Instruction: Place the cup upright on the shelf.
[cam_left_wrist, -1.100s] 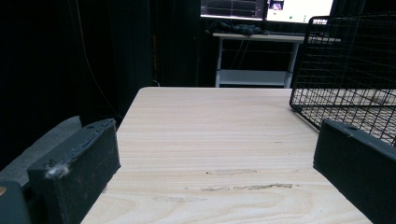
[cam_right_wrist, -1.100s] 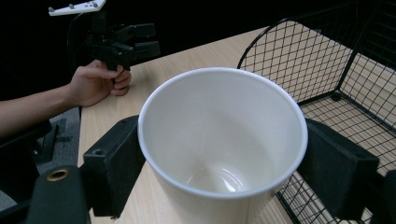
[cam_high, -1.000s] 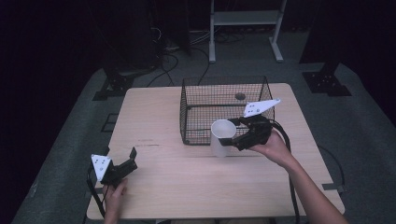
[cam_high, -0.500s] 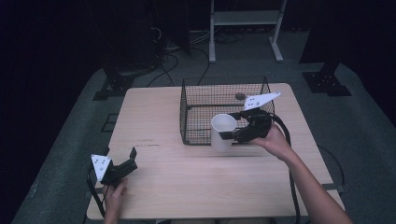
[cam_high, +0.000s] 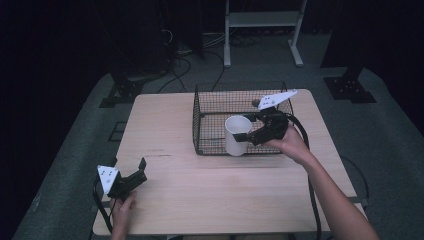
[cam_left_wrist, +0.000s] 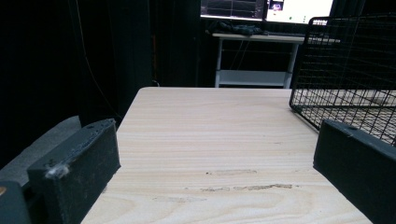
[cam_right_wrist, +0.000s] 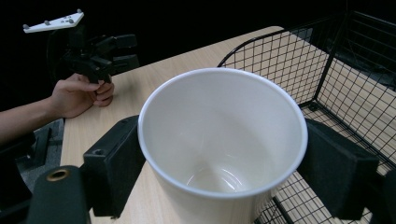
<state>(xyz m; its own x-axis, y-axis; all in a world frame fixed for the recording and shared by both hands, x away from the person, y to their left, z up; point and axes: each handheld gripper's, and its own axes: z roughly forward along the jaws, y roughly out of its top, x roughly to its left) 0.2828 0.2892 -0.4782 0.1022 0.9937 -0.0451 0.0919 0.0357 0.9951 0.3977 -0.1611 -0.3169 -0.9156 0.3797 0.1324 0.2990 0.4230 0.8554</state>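
**White cup held over the front edge of the wire basket**

The white cup (cam_high: 237, 135) sits upright and empty, clamped by its sides between the jaws of the right gripper (cam_high: 248, 136). From above it hangs at the near wall of the black wire basket (cam_high: 210, 107), about at rim height; whether it is inside that wall or just in front of it I cannot tell. The right gripper view has the basket's mesh directly beside and behind the cup. The right hand (cam_high: 287, 144) grips the tool from the basket's near right corner, forearm stretched out diagonally, the gripper pointing leftwards along the basket's front.

Well away from the basket, at the near left corner of the wooden table (cam_high: 165, 120), the left hand (cam_high: 122, 206) holds the left gripper (cam_high: 141, 166) low on the tabletop. Its jaws stand wide apart with nothing between them, aimed up the table towards the basket's left side.
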